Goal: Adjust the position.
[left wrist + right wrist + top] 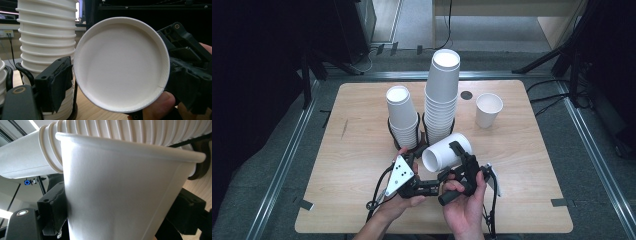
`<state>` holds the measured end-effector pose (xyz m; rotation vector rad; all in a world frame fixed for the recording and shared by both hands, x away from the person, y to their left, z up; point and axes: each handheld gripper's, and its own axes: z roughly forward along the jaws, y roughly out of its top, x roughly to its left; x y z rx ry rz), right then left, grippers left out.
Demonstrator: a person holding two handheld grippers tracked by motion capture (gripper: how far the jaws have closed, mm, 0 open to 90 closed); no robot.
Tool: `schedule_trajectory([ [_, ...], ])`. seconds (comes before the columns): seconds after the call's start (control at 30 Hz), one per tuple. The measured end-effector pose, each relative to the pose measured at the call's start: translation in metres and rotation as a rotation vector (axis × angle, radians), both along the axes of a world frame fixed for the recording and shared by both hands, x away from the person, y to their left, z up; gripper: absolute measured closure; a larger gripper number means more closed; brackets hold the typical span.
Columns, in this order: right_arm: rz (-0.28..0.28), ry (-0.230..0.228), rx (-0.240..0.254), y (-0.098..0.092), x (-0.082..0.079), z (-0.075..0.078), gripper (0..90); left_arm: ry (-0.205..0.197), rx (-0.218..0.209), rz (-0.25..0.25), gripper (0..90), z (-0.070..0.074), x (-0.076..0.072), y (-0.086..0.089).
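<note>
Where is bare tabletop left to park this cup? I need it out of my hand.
Free: the light wooden table's left part, beside the shorter stack of white paper cups, and its right part below the lone upright white paper cup. Crowded: the middle, around the taller stack of white paper cups and both hands.

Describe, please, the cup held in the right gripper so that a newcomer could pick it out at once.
Start at the wooden table and find the two stacks of white paper cups in black holders near its middle. Just in front of the taller stack, the right gripper clamps a single white paper cup. Unlike the stacked cups and the lone upright cup at the far right, it lies on its side in the air.
</note>
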<state>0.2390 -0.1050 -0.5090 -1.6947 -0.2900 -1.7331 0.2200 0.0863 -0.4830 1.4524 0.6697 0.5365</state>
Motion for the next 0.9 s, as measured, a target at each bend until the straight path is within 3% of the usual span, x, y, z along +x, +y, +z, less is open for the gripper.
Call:
schedule_trajectory([
  [0.5,-0.047,-0.02,-0.031,-0.009,-0.001,0.001,15.3,0.001,0.002,0.014,8.6,0.003,0.0,0.002],
  [0.9,-0.129,-0.036,-0.102,-0.025,0.003,0.003,15.3,-0.004,0.001,0.007,8.8,0.004,-0.001,0.002],
])
